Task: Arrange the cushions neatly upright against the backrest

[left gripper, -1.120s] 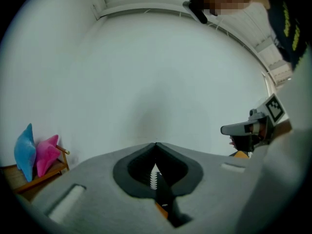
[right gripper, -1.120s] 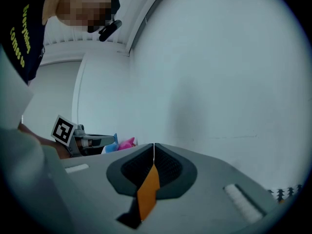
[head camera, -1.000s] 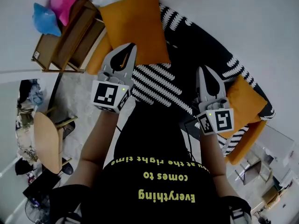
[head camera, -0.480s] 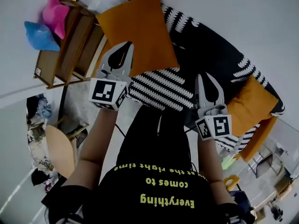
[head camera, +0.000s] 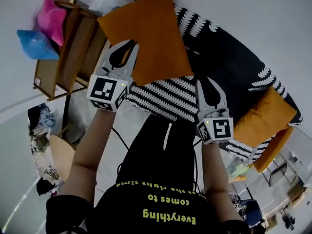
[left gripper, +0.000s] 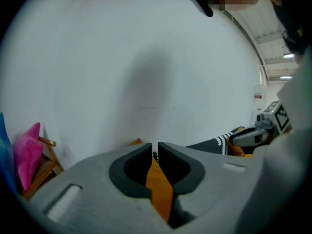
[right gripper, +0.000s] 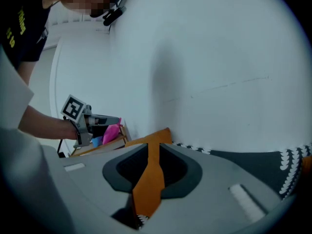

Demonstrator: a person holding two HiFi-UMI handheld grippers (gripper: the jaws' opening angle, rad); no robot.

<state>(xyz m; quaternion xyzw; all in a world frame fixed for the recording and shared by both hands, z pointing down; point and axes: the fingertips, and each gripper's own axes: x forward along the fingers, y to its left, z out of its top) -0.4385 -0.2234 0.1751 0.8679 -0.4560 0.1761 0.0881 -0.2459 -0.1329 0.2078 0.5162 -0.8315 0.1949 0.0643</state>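
A big orange cushion [head camera: 146,38] leans at the sofa's left end, on a black throw with white stripes [head camera: 165,94]. A second orange cushion [head camera: 265,116] lies at the right end. My left gripper [head camera: 126,44] hangs over the big cushion's lower left edge. Its jaws have just been opening and stand a narrow slit apart [left gripper: 155,146], with nothing pinched; orange shows beyond them. My right gripper [head camera: 208,80] is over the striped throw by the cushion's lower right corner. Its jaws have just been opening too [right gripper: 153,147], and the cushion [right gripper: 156,136] shows through the gap, not gripped.
A wooden side table [head camera: 73,48] stands left of the sofa, with a pink star-shaped cushion [head camera: 51,16] and a blue one [head camera: 34,44] on it. A white wall [left gripper: 146,57] rises behind the sofa. A wooden chair [head camera: 58,155] and clutter stand on the floor at lower left.
Both grippers have come down and forward, closer to the big orange cushion. The right gripper's jaws have parted a little. The sofa fills more of the head view.
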